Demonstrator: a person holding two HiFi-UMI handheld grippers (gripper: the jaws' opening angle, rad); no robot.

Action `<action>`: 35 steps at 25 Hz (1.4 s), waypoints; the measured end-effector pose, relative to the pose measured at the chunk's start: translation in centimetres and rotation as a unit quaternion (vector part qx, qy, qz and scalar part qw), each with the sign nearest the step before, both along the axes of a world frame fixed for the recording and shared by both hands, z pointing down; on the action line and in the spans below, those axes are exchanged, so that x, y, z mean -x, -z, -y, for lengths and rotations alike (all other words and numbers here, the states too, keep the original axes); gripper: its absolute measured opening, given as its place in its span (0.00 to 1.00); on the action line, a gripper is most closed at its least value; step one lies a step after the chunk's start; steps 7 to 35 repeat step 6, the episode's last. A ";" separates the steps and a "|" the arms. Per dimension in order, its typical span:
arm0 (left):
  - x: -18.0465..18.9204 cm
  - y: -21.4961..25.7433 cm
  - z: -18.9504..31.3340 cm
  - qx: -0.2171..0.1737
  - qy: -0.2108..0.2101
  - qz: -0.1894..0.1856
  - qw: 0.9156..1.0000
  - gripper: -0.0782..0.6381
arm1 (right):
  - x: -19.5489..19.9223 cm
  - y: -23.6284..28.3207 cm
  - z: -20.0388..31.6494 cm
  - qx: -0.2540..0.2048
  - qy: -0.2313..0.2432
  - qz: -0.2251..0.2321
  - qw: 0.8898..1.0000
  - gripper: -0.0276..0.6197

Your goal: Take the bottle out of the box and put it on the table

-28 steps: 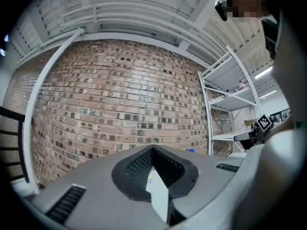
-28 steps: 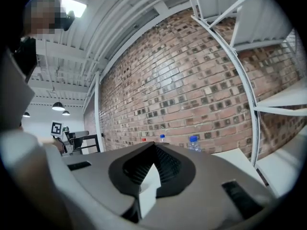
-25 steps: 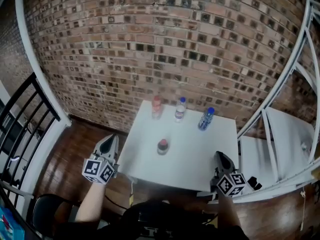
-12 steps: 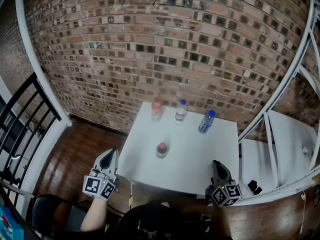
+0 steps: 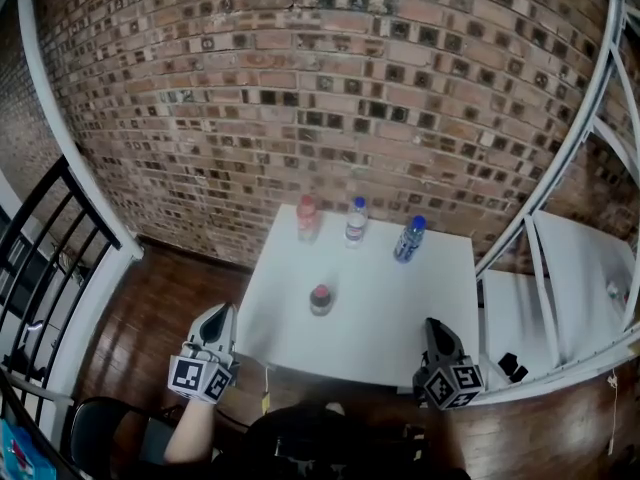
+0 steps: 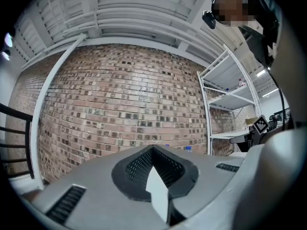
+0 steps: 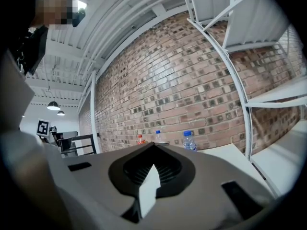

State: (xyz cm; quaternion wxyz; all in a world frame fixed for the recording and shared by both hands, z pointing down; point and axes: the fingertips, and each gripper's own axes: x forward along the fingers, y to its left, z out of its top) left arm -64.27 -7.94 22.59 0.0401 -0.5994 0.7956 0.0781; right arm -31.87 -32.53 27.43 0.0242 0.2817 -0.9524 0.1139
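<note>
brick wall (image 5: pixel 300 88) fills the background, and a white table (image 5: pixel 400 308) stands against it on a dark wooden floor (image 5: pixel 150 318). four bottles stand upright on the table. along the far edge, near the wall, a red-capped bottle (image 5: pixel 307 218), a clear bottle (image 5: pixel 355 222) with a blue cap and a blue bottle (image 5: pixel 407 239) form a loose row, each apart from the next. a dark bottle (image 5: pixel 320 298) with a red top stands alone near the middle, closer to the person and well apart from that row. a white shelving rack (image 5: pixel 570 258) rises to the right of the table, and a black railing (image 5: pixel 40 238) runs along the left beside a slanting white pole (image 5: pixel 60 118). the left gripper (image 5: pixel 214 315) hangs just off the table's near left corner, over the floor, pointing toward the wall; its own view shows the jaws pressed together with nothing between them. the right gripper (image 5: pixel 433 325) sits at the table's near right corner, also aimed at the wall, and its jaws are likewise closed on nothing. from the right gripper view the three far bottles show just past the jaw tips, against the bricks. neither gripper touches any bottle, and both are well apart from all four. the person's forearm (image 5: pixel 190 418) shows behind the left gripper.
</note>
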 end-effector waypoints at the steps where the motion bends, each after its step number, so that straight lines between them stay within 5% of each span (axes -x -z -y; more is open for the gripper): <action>1: -0.1 -0.1 0.0 0.000 0.000 -0.001 1.000 0.11 | 0.0 0.0 0.1 -0.001 -0.001 0.000 1.000 0.04; 35: -0.2 -0.1 0.2 -0.003 -0.003 -0.005 1.000 0.11 | 0.1 0.4 0.2 -0.005 0.002 0.001 1.000 0.04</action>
